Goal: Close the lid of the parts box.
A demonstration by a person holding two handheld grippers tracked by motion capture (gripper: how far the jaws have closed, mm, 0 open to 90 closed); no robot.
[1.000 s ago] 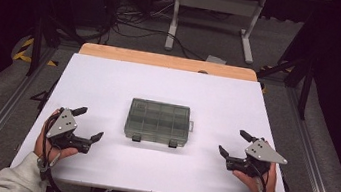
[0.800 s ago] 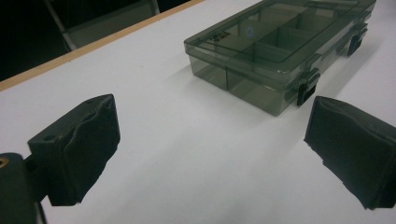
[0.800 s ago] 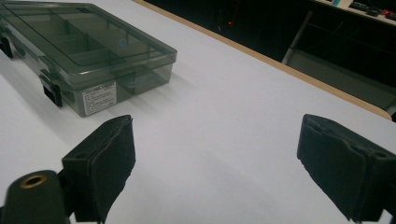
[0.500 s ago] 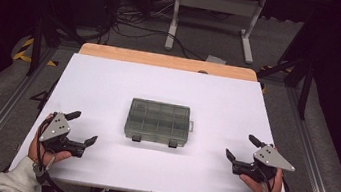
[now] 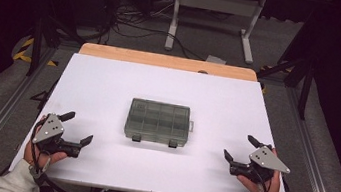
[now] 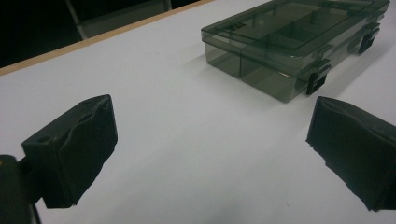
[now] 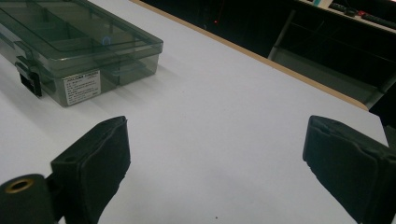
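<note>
1. The left gripper (image 5: 75, 128) rests at the near left corner of the white table (image 5: 108, 92), jaws spread wide and holding nothing.
2. The right gripper (image 5: 240, 147) sits at the near right corner, likewise released and empty.
3. Both hands lie low at the near edge, knuckles outward, jaws aimed inward and slightly away toward the table's middle.
4. The smoky compartment box (image 5: 158, 121) lies closed at the centre, well apart from both tools, its long axis running left to right and its two black latches (image 5: 172, 143) on the near side.
5. Neither hand looks clearly nearer; each would have to travel inward and farther to reach a short end.
</note>
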